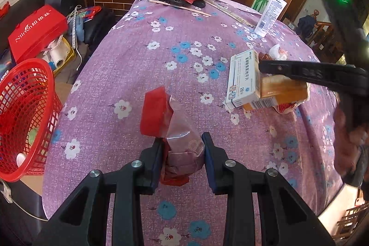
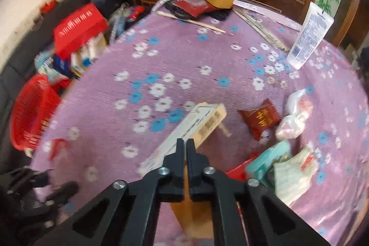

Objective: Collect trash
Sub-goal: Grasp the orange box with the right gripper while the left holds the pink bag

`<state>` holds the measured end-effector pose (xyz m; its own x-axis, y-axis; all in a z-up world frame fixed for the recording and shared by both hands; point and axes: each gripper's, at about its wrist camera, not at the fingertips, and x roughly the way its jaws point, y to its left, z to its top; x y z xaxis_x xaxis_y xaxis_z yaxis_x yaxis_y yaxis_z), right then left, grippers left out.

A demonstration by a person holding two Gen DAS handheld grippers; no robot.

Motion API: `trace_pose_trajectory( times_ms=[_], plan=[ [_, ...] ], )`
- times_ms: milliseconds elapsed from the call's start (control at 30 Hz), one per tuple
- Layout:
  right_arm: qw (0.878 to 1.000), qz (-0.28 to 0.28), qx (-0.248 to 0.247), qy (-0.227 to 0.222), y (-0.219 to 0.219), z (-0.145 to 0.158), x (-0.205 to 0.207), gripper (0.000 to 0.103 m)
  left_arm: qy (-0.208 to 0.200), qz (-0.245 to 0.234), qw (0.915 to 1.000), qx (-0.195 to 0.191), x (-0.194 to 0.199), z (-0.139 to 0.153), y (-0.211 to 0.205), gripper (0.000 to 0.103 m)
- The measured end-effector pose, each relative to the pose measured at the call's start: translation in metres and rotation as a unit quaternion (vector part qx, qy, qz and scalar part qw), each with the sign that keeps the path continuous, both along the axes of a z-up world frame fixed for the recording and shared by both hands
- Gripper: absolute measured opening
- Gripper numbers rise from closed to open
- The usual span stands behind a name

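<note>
Left claw (image 1: 182, 149) grips pink-red wrapper (image 1: 171, 121); red box (image 1: 38, 32) reads "Nirich".

tablecloth (image 1: 143, 57): matt woven cloth, floral print; wrapper (image 1: 177, 130): glossy crinkled clear-and-red plastic film | medicine box (image 1: 244, 80): smooth printed cardboard; basket (image 1: 25, 112): shiny red plastic mesh | left gripper (image 1: 182, 153): matt black plastic, bright metal pins

Left gripper (image 1: 182, 144) angled down, jaws partly closed, clamped on wrapper (image 1: 177, 130). Right gripper (image 2: 185, 142) angled down, jaws fully closed, nothing seen pinched.
</note>
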<state>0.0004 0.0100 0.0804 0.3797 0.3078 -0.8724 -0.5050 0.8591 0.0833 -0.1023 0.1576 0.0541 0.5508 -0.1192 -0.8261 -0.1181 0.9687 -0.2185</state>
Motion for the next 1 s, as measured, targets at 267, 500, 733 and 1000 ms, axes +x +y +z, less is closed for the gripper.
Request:
trace_pose_trajectory(
  times_ms=[267, 500, 733, 1000],
  plan=[
    [0.997, -0.023, 0.045, 0.057, -0.028, -0.004, -0.023, 0.003, 0.001, -0.008, 1.0000, -0.004, 0.002, 0.000, -0.002, 0.031],
    [0.997, -0.011, 0.038, 0.061, -0.053, -0.013, -0.058, 0.016, 0.003, -0.011, 0.9999, -0.005, 0.002, -0.001, -0.003, 0.031],
    [0.999, 0.030, -0.017, 0.029, -0.051, -0.027, -0.037, 0.061, 0.003, -0.024, 0.9997, -0.003, 0.003, 0.000, -0.015, 0.031],
    [0.997, 0.057, -0.044, 0.039, -0.038, -0.046, -0.037, 0.058, 0.003, -0.025, 0.9997, 0.000, -0.001, -0.001, -0.020, 0.031]
  ],
)
